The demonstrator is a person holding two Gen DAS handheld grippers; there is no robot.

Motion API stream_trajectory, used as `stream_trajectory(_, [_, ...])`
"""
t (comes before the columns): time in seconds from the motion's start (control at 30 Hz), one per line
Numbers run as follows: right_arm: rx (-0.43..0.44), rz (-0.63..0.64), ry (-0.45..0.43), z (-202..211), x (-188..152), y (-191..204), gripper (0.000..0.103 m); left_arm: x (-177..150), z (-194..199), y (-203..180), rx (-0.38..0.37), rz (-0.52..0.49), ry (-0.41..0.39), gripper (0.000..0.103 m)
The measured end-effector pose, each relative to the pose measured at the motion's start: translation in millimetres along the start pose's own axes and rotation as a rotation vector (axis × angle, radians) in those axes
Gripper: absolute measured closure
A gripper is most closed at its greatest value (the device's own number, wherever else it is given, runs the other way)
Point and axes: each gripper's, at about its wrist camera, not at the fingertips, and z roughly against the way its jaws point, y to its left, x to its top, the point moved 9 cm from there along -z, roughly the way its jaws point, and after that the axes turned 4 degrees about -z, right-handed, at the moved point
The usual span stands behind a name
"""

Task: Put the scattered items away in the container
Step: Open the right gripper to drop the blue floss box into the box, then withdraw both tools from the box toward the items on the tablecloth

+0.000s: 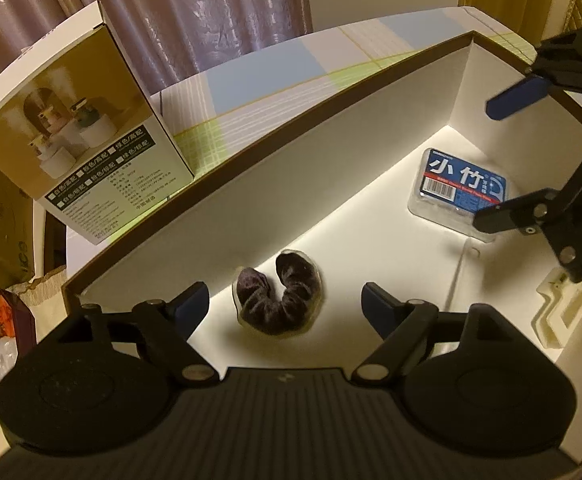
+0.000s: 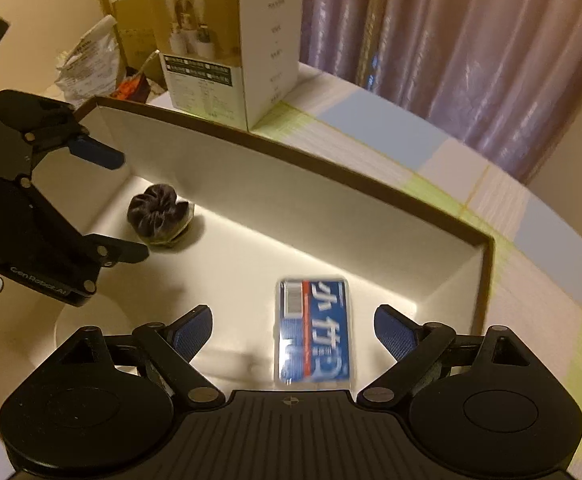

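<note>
Both items lie inside the container (image 1: 331,184). Left tongs (image 1: 285,304) gape empty above the scrunchie (image 1: 281,296); right tongs (image 2: 293,332) gape empty above the floss box (image 2: 313,340). Risk: lifting out carelessly could snag an item.

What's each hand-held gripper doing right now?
Left hand-held gripper: open, empty, above the scrunchie.
Right hand-held gripper: open, empty, above the blue packet.

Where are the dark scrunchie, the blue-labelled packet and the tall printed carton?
dark scrunchie (image 1: 281,294), left wrist view, middle of its velvet curve.
blue-labelled packet (image 2: 315,336), right wrist view, centre of its label.
tall printed carton (image 1: 87,128), left wrist view, its printed face.
</note>
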Motion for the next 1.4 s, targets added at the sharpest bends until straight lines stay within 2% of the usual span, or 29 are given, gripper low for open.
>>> stream_trajectory(0.07, [0.001, -0.026, 0.036, 4.8, -5.1, 0.2, 0.009, -2.4, 4.7, -2.4, 0.001, 0.000, 0.004, 0.017])
stream_trajectory(0.13, [0.016, -0.055, 0.049, 12.2, -9.6, 1.2, 0.000, -4.7, 10.4, -4.5, 0.001, 0.002, 0.006, 0.016])
stream_trajectory(0.23, [0.036, -0.082, 0.038, 25.7, -13.7, 4.3, 0.000, -6.8, 19.3, -6.1, -0.001, 0.009, 0.013, 0.014])
stream_trajectory(0.3, [0.038, -0.100, 0.032, 33.6, -16.3, 4.9, 0.000, -7.4, 26.8, -6.5, 0.008, 0.015, 0.011, 0.007])
stream_trajectory(0.77, [-0.009, -0.131, 0.005, 77.1, -34.2, 16.7, 0.000, -7.7, 87.7, -20.6, 0.041, 0.048, -0.021, 0.004])
stream_trajectory(1.4, [0.015, -0.104, -0.067, 138.6, -56.5, 39.0, 0.000, -27.1, 156.9, -50.3, 0.078, 0.080, -0.060, 0.003])
